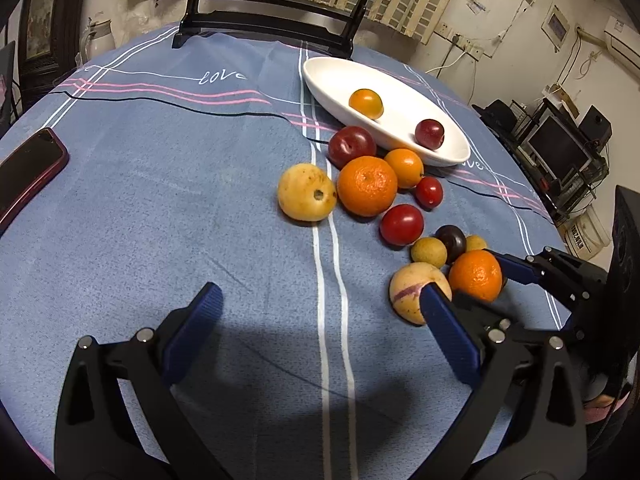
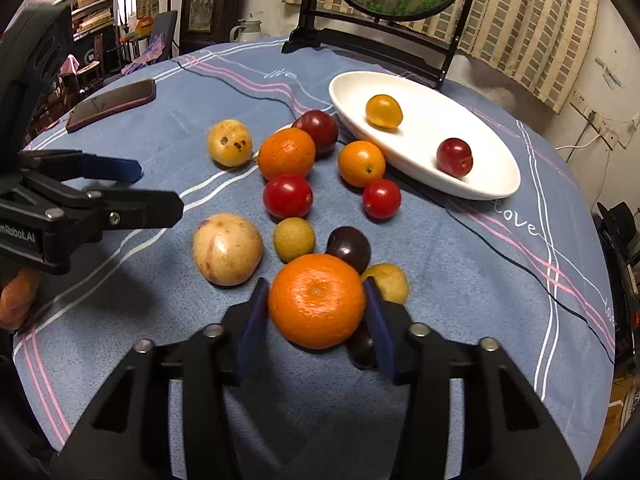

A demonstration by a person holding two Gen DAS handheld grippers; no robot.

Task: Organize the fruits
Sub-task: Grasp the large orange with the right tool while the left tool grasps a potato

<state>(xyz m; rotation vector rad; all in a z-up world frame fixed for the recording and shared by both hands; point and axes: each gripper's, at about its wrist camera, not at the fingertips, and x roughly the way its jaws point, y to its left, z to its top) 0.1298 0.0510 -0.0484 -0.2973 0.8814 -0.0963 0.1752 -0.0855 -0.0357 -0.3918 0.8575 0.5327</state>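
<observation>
the right gripper (image 2: 316, 308) has its two blue pads pressed against either side of a large mandarin (image 2: 317, 301) at the near end of the fruit cluster, the fruit sitting between the fingers on the blue striped tablecloth (image 2: 460, 280). a dark plum (image 2: 360, 348) lies partly hidden under the mandarin and the right pad, and a second dark plum (image 2: 349, 247) touches the mandarin on its far side. a small yellowish fruit (image 2: 390, 282) sits just behind the right pad, another small yellow-green one (image 2: 294, 239) lies just beyond the mandarin, and a pale round fruit with a purplish streak (image 2: 227, 249) rests to the left.

farther out lie two cherry tomatoes (image 2: 287, 195), a small orange fruit (image 2: 361, 163), a second mandarin (image 2: 286, 153), a red plum (image 2: 317, 129) and a spotted yellow fruit (image 2: 229, 143).

the white oval dish (image 2: 480, 184) stands at the far right of the cluster and holds an orange-yellow fruit (image 2: 383, 111) and a red plum (image 2: 454, 157), well apart from each other.

the left gripper (image 1: 320, 300) hovers over bare cloth with its fingers spread wide and nothing between them; its right pad overlaps the pale streaked fruit (image 1: 412, 288) in the left wrist view. a phone in a dark red case (image 2: 112, 104) lies at the far left of the table.
</observation>
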